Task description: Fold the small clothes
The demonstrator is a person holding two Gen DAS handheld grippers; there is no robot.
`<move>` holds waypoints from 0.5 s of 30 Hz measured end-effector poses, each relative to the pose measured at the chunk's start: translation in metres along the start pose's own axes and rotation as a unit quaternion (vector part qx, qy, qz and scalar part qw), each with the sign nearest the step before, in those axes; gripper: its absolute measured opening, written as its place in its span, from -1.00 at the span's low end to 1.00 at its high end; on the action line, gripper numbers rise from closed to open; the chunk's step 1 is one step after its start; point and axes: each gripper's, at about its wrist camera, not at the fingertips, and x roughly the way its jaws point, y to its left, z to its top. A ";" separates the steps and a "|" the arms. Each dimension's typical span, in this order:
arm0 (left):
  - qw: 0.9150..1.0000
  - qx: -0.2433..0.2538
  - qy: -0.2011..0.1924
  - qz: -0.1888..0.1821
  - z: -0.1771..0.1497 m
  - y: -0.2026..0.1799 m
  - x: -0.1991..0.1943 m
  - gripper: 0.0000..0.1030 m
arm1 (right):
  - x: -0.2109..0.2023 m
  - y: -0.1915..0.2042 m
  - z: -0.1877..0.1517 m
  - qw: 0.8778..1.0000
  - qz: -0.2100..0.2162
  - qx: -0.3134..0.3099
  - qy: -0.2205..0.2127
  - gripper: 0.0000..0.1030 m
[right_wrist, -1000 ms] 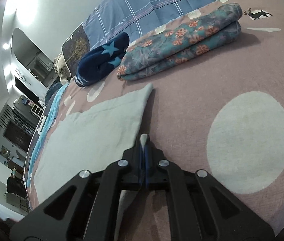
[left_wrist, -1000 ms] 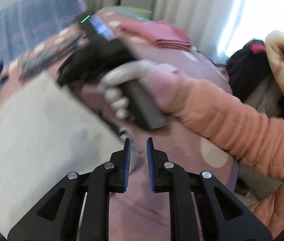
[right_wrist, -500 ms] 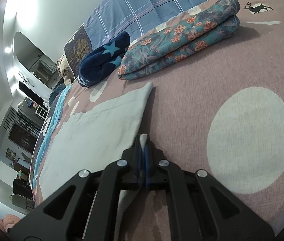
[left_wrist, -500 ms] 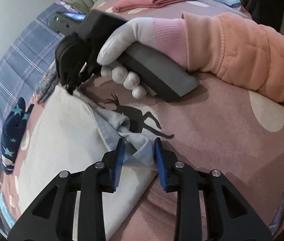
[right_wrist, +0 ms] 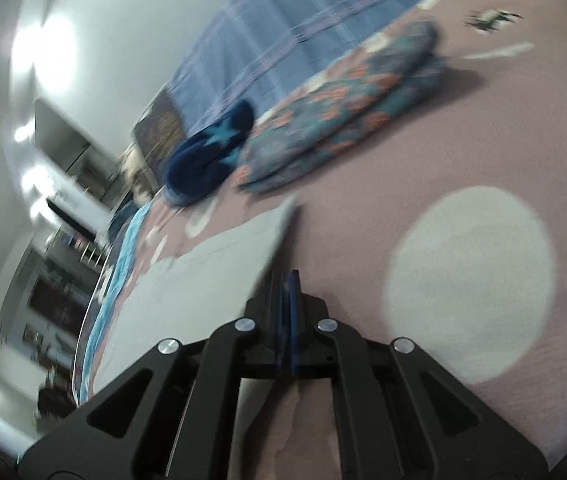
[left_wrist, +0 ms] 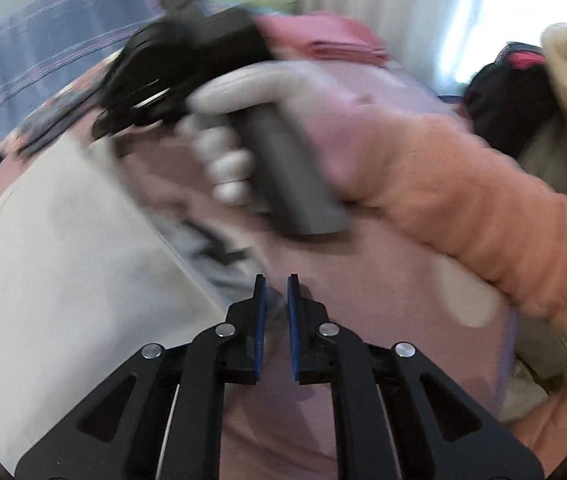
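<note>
Closing lately: left tongs (left_wrist: 274, 300), now narrowed around a corner of the pale garment (left_wrist: 63, 248), grip uncertain. Right tongs (right_wrist: 286, 296) clenched on its far edge. Garment flat on bed (right_wrist: 383, 208); no fold visible, all folding remaining.

Left wrist cam is looking down steeply along its fingers, sitting close over the mauve bedspread (left_wrist: 363, 280), facing the curtained window (left_wrist: 423, 12) and catching the right hand (left_wrist: 243, 128) gripping its tool. Right wrist cam is riding low, looking nearly level across the bed toward the plaid pillow (right_wrist: 283, 36) and room beyond. Both are sharing the pale garment (left_wrist: 63, 260) (right_wrist: 211, 264) and floral folded cloth (right_wrist: 343, 108). Both views are blurring.
</note>
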 end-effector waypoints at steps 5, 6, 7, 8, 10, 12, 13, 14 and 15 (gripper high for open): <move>0.999 0.006 -0.037 0.016 0.000 -0.008 -0.033 -0.56 | -0.007 0.006 -0.002 1.000 -0.016 -0.012 -0.019 -0.89; 0.999 -0.005 -0.038 0.027 -0.003 -0.002 -0.037 -0.53 | -0.013 0.012 -0.002 0.999 -0.033 -0.023 -0.030 -0.88; 0.998 -0.023 -0.037 0.041 -0.009 0.004 -0.041 -0.52 | -0.016 0.017 -0.002 0.998 -0.042 -0.032 -0.035 -0.88; 0.997 -0.043 -0.033 0.054 -0.014 0.019 -0.041 -0.52 | -0.023 0.025 -0.003 0.997 -0.043 -0.046 -0.040 -0.88; 0.995 -0.078 -0.009 0.054 -0.025 0.042 -0.030 -0.52 | -0.035 0.050 -0.008 0.995 -0.022 -0.084 -0.038 -0.88; 0.996 -0.082 0.001 0.038 -0.031 0.047 -0.017 -0.48 | -0.036 0.073 -0.020 0.993 -0.010 -0.120 -0.008 -0.71; 0.996 -0.075 -0.004 0.039 -0.029 0.044 -0.015 -0.43 | -0.031 0.085 -0.032 0.990 -0.008 -0.138 0.023 -0.62; 0.997 -0.069 -0.003 0.039 -0.026 0.039 -0.014 -0.33 | -0.026 0.091 -0.042 0.988 -0.017 -0.149 0.046 -0.46; 0.997 -0.067 -0.005 0.033 -0.027 0.036 -0.014 -0.32 | -0.018 0.095 -0.053 0.983 -0.044 -0.164 0.069 -0.44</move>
